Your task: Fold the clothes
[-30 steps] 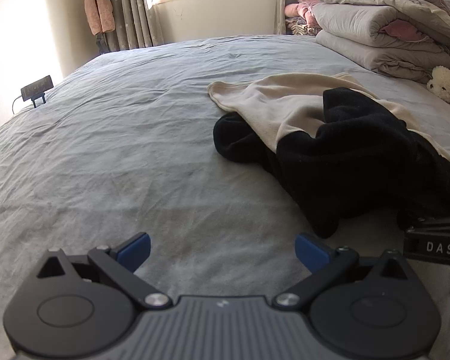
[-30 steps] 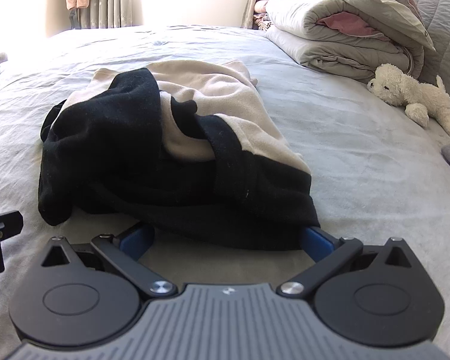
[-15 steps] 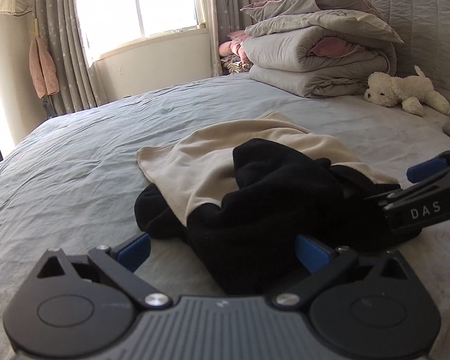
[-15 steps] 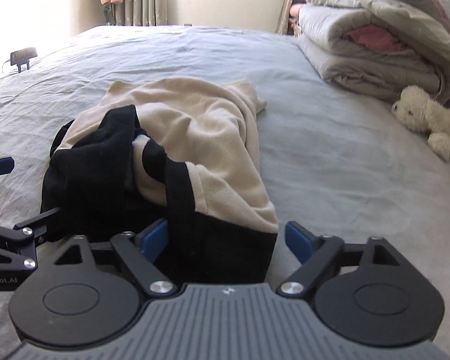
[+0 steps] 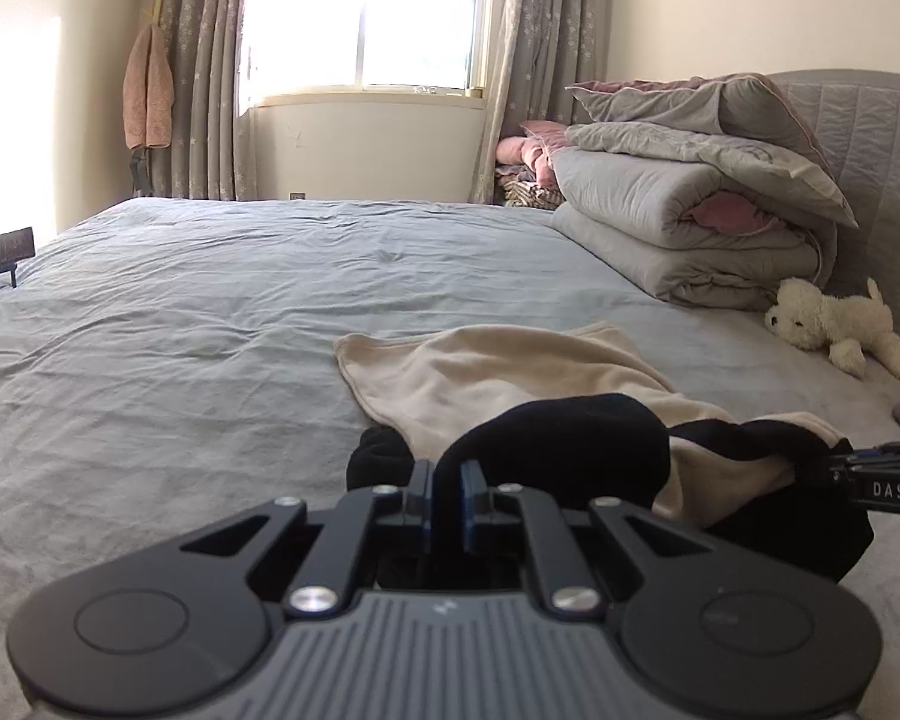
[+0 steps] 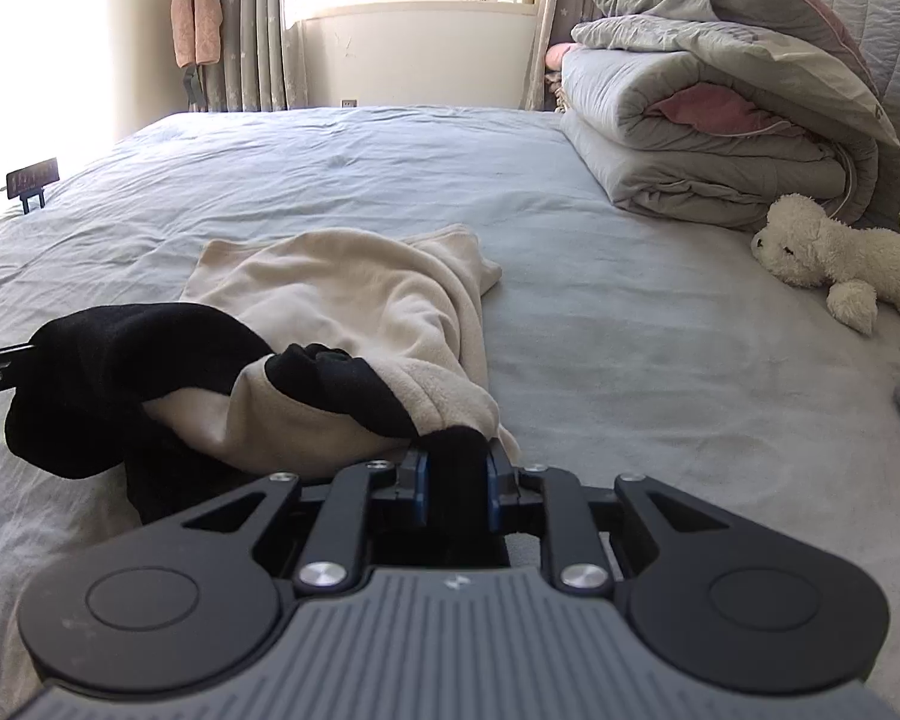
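A crumpled black and cream fleece garment (image 5: 510, 378) lies on the grey bed (image 5: 210, 312); it also shows in the right wrist view (image 6: 354, 300). My left gripper (image 5: 448, 489) is shut on a black fold at the garment's near left edge. My right gripper (image 6: 456, 483) is shut on a black fold at the garment's near right edge. The right gripper's tip shows in the left wrist view (image 5: 888, 483), touching the black cloth. The cloth between the two grippers is bunched and raised a little off the bed.
Folded grey quilts (image 6: 714, 120) are stacked by the headboard at the back right. A white plush dog (image 6: 840, 258) lies beside them. A small black clock (image 5: 3, 249) stands at the bed's far left edge. Window and curtains stand behind.
Both grippers were open around the garment's near edge and have shut on black cloth. Both have risen, lifting and bunching the near edge.
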Demonstrator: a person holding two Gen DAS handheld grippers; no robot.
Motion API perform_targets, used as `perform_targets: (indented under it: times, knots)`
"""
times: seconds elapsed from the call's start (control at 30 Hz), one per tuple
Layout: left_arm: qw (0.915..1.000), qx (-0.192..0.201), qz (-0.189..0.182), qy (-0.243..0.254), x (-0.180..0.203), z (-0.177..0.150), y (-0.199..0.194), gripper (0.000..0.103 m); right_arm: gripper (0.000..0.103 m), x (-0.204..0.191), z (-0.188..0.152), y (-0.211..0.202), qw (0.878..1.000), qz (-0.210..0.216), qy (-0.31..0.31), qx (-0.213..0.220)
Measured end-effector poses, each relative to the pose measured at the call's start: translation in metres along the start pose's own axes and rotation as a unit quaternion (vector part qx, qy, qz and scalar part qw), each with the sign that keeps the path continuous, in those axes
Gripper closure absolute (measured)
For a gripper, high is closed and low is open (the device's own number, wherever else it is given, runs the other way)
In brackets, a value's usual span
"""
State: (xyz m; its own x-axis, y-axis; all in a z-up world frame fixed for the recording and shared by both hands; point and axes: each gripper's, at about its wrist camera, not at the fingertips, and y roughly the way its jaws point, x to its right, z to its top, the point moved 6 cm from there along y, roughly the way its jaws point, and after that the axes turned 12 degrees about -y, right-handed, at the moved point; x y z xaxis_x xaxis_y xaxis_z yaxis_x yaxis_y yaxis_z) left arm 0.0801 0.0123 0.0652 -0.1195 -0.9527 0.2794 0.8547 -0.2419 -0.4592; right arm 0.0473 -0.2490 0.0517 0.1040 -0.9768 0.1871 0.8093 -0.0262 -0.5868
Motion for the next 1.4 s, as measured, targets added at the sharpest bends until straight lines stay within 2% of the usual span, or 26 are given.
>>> perform_targets:
  times: [0.17,0.27,0.3,0.4,0.47,0.5,0.53,0.6,0.63,0.67,0.7,0.73,0.8,0.87,1.03,1.23,1.3,1.33,1.37,1.4]
  knots:
    - [0.999,0.027,0.003,-0.036,-0.021,0.02,-0.024,0.096,0.082,0.012,0.01,-0.026,0.999,-0.008,0.014,0.051]
    - [0.9973,0.066,0.011,-0.03,-0.027,0.032,-0.045,0.097,0.083,0.015,0.015,-0.041,0.996,-0.007,0.021,0.084]
    - [0.9961,0.081,0.014,-0.034,-0.03,0.036,-0.053,0.102,0.083,0.014,0.018,-0.047,0.995,-0.007,0.021,0.097]
    - [0.9871,0.147,0.025,-0.057,-0.046,0.052,-0.082,0.103,0.083,0.013,0.028,-0.066,0.989,-0.03,0.014,0.145]
    - [0.9813,0.175,0.015,-0.078,-0.055,0.059,-0.095,0.103,0.083,0.01,0.03,-0.067,0.988,-0.029,0.008,0.149]
    - [0.9823,0.168,0.009,-0.083,-0.057,0.059,-0.094,0.103,0.083,0.009,0.031,-0.067,0.988,-0.029,0.005,0.151]
    - [0.9867,0.14,0.003,-0.083,-0.055,0.055,-0.087,0.103,0.083,0.008,0.031,-0.067,0.988,-0.029,0.001,0.153]
    - [0.9937,0.081,-0.003,-0.077,-0.05,0.042,-0.068,0.095,0.083,0.005,0.033,-0.068,0.987,-0.029,-0.005,0.157]
    - [0.9966,0.051,0.001,-0.065,-0.045,0.032,-0.057,0.085,0.083,0.004,0.034,-0.068,0.987,-0.028,-0.008,0.159]
    - [0.9984,0.028,0.002,-0.05,-0.038,0.023,-0.048,0.07,0.083,0.003,0.034,-0.068,0.987,-0.028,-0.01,0.159]
    - [0.9995,0.012,0.002,-0.029,-0.03,0.014,-0.042,0.062,0.083,0.004,0.032,-0.064,0.988,-0.026,-0.008,0.152]
    - [1.0,0.003,0.0,-0.003,-0.02,0.005,-0.037,0.051,0.083,0.005,0.03,-0.061,0.989,-0.025,-0.007,0.145]
    - [0.9984,-0.004,-0.006,0.056,0.0,-0.011,-0.03,0.04,0.083,0.007,0.027,-0.056,0.99,-0.025,-0.004,0.136]
    - [0.9961,-0.009,-0.005,0.088,0.009,-0.021,-0.023,0.023,0.083,0.008,0.025,-0.055,0.991,-0.027,-0.002,0.132]
    - [0.9892,-0.025,0.0,0.144,0.021,-0.04,-0.005,0.013,0.083,0.011,0.018,-0.05,0.993,-0.03,0.004,0.114]
    - [0.9763,-0.044,0.007,0.212,0.036,-0.062,0.017,0.012,0.082,0.015,0.011,-0.041,0.995,-0.031,0.012,0.09]
    - [0.9709,-0.051,0.009,0.234,0.041,-0.07,0.024,0.015,0.082,0.014,0.01,-0.038,0.996,-0.031,0.011,0.085]
    - [0.9679,-0.054,0.01,0.245,0.043,-0.073,0.027,0.026,0.082,0.013,0.01,-0.037,0.996,-0.03,0.009,0.082]
    - [0.9672,-0.058,0.011,0.247,0.043,-0.074,0.03,0.043,0.082,0.012,0.009,-0.036,0.996,-0.031,0.007,0.079]
    - [0.9691,-0.065,0.011,0.238,0.04,-0.073,0.03,0.054,0.082,0.012,0.008,-0.034,0.997,-0.03,0.006,0.074]
